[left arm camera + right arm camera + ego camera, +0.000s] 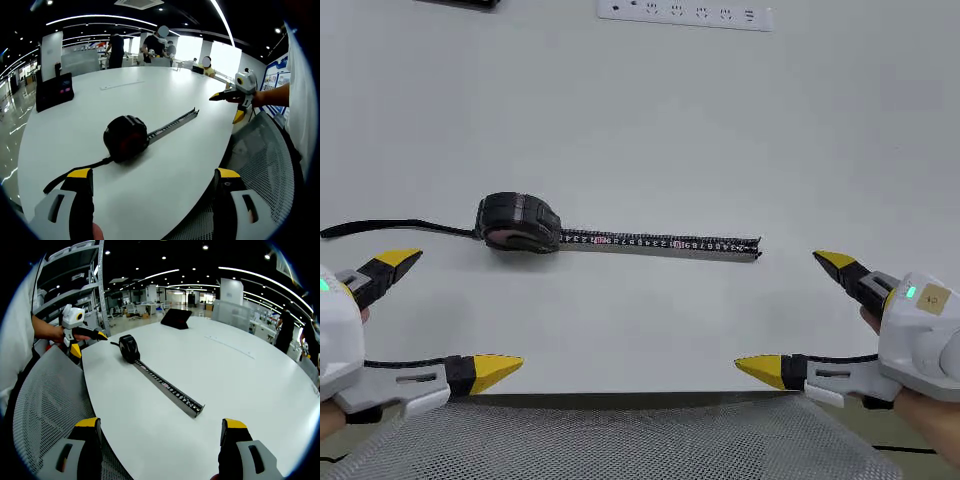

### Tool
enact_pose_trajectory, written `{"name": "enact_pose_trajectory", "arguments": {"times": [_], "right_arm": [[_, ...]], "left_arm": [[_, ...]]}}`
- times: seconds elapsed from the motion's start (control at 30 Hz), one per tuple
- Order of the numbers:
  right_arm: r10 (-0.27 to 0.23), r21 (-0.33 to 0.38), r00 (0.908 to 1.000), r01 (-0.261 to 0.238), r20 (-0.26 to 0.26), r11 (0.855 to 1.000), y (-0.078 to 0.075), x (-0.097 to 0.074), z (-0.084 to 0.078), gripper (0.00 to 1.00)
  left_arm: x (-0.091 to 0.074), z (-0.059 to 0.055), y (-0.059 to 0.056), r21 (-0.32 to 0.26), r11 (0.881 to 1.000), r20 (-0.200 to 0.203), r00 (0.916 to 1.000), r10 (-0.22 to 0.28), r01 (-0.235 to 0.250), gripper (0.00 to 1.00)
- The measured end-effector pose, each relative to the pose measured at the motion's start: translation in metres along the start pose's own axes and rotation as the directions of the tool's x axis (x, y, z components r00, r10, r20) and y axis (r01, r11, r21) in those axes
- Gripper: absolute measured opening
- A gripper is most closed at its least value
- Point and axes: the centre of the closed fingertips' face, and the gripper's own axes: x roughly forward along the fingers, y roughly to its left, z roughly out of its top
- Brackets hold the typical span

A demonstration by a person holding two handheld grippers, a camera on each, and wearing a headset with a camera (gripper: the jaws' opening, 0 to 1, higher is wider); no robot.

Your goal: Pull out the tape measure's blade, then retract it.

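head view inspected first. found the tape measure case (pixel 518 223) resting on the white table (pixel 640 120), slightly toward 9 o'clock of frame centre. recorded the blade (pixel 660 243) drawn out flat along the tabletop toward 3 o'clock, ending in the end hook (pixel 757 250). noted a black strap (pixel 390 228) trailing from the case toward 9 o'clock. located the left gripper (pixel 465 310) at 7 o'clock of the case, apart from it, with jaws spread wide and nothing between them. located the right gripper (pixel 778 311) at 5 o'clock of the end hook, near but not touching, likewise spread wide and holding nothing. observed a white power strip (pixel 685 12) at 12 o'clock, far across the table, and a grey mesh chair back (pixel 620 440) at 6 o'clock by the near table edge. left gripper view checked next: confirmed both of its jaws wide apart, with the case ahead at 12 o'clock and the blade running off toward 2 o'clock. saw the right gripper there in a hand at 2 o'clock, beyond the blade's tip. logged a dark tablet (pixel 54 90) standing at 10 o'clock. right gripper view checked last: confirmed its jaws wide apart, with the end hook nearest, just ahead at 12 o'clock. traced the blade back toward 11 o'clock to the case, with the left gripper beyond it at 10 o'clock.
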Motion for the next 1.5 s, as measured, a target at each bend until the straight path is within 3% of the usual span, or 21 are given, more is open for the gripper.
{"name": "enact_pose_trajectory", "arguments": {"times": [0.6,0.87,1.5], "right_arm": [[-0.003,-0.012,1.0000,0.003,0.004,1.000,-0.017,0.006,0.007,0.99],[-0.004,-0.009,1.0000,0.004,0.004,1.000,-0.022,0.008,0.008,0.99],[-0.002,-0.007,1.0000,0.002,0.001,1.000,-0.027,0.012,0.008,0.97]], "left_arm": [[0.023,0.014,0.019,-0.076,0.996,0.012,0.9985,0.053,-0.052,0.98],[0.033,0.020,0.024,-0.112,0.993,0.024,0.9985,0.050,-0.047,0.97],[0.057,0.028,0.030,-0.112,0.993,0.024,0.9990,0.039,-0.036,0.95]]}}
